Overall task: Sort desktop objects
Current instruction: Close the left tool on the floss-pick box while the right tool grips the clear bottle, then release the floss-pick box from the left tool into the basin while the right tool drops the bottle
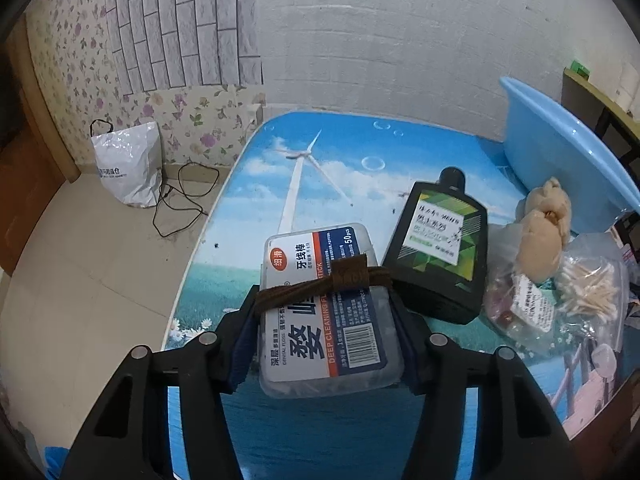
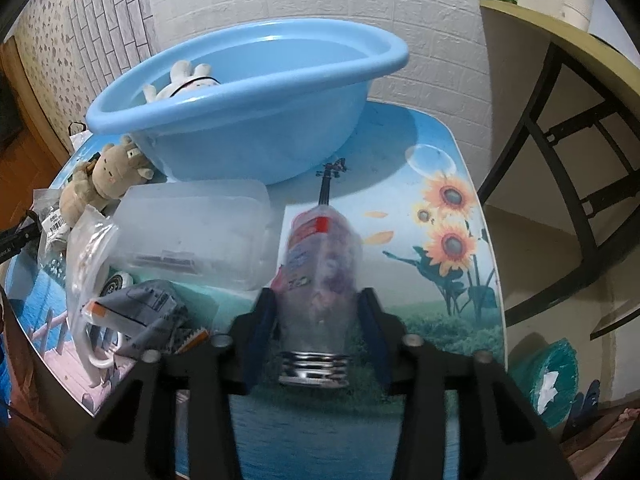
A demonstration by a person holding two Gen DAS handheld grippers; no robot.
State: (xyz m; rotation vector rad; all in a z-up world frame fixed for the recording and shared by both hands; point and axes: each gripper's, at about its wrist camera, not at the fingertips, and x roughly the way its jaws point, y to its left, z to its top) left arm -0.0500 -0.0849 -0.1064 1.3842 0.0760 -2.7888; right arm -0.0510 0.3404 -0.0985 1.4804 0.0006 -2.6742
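My left gripper point(image 1: 322, 296) is shut on a clear dental floss box point(image 1: 324, 308) with a blue and white label, held over the table's left part. A brown band crosses the box between the fingers. My right gripper point(image 2: 318, 312) is closed around a clear plastic jar point(image 2: 320, 264) with a threaded silver neck toward me; the image is blurred there. A blue basin point(image 2: 248, 92) stands behind it with a white plush toy point(image 2: 186, 80) inside. A black bottle point(image 1: 440, 248) lies right of the floss box.
A tan plush toy point(image 2: 104, 184), a clear lidded box point(image 2: 192, 232), plastic bags point(image 1: 560, 292) with cotton swabs and small packets crowd the table point(image 1: 304, 184) between the grippers. A white bag point(image 1: 128, 164) and cable lie on the floor. A chair point(image 2: 568, 152) stands right.
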